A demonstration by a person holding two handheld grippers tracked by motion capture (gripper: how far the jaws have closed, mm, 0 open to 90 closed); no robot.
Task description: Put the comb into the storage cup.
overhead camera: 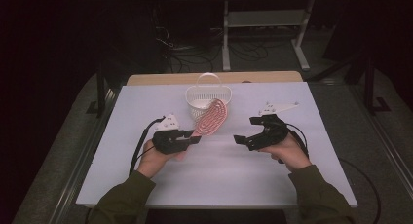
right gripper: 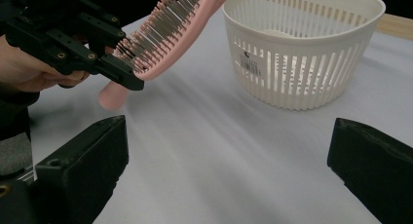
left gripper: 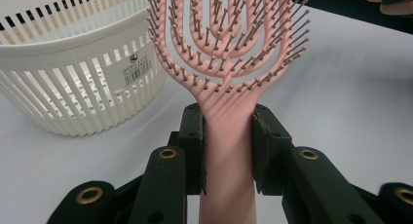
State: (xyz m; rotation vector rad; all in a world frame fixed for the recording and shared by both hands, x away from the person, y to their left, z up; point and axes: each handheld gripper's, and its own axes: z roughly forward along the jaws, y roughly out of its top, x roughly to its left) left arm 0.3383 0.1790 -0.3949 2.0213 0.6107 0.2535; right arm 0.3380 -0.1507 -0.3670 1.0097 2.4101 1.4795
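**Pink brush held at the neck, basket just ahead**

Pink plastic is what the left gripper is pinching: its jaws are pressed against both sides of the hairbrush right where the handle narrows into the head, as the left gripper view shows. In the high view the brush head slants up toward one o'clock from that gripper, its tip overlapping the near rim of the white slatted basket, which stands at about twelve o'clock on the table. Whether the tip touches the rim cannot be told.

The right gripper is spread wide with nothing between its jaws, hovering at three o'clock of the left one and well apart from the basket.

The step in hand looks like dropping the brush into the basket. To do it well:

- Keep the pinch firm; the grip sits low on a long brush, so the head may swing.
- Lift the head clear of the rim before moving toward twelve o'clock, since the bristles could snag in the slats.
- Watch the arched handle over the far side of the basket.
- Loosen the jaws only once most of the brush is over the opening.
- The basket is light; the free gripper could steady it if it slides.
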